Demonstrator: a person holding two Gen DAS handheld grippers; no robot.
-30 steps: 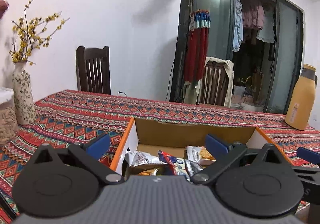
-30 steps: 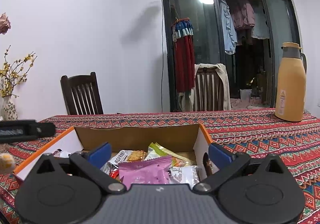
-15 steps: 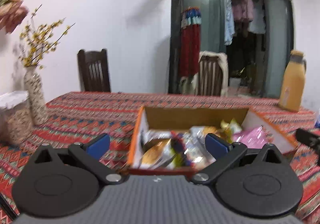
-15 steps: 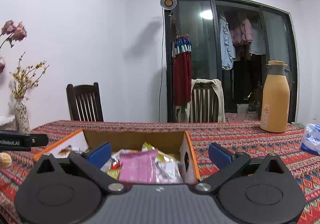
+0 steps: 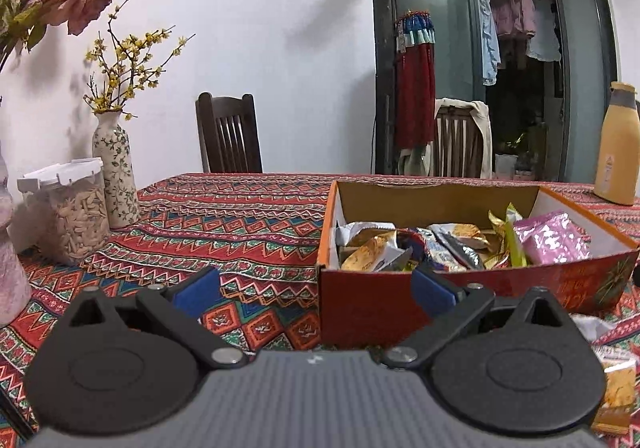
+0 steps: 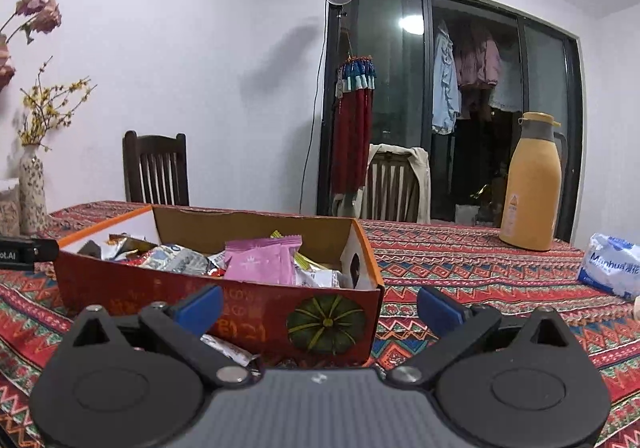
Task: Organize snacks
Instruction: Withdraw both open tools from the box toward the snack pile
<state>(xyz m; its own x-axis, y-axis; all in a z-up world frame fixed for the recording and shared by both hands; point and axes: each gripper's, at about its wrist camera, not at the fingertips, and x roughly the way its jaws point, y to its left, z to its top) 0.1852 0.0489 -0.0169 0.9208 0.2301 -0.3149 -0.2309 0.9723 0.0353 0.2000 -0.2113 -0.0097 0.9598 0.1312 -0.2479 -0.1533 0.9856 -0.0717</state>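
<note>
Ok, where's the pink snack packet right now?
Inside the orange-rimmed cardboard box, the pink foil snack packet lies atop the pile toward its right end in both views.

The box (image 5: 460,300) hides the lower parts of the snack packets (image 5: 440,244) behind its near wall — only their tops show. In the left wrist view, the gripper body covers the table edge nearest the camera, and loose packets (image 5: 618,388) at lower right are partly blocked and cut by the frame. In the right wrist view, a silver wrapper (image 6: 228,352) lies partly behind the gripper linkage. The tissue pack (image 6: 612,268) and a black device (image 6: 24,250) at far left are cut off — its lettering is incomplete.
</note>
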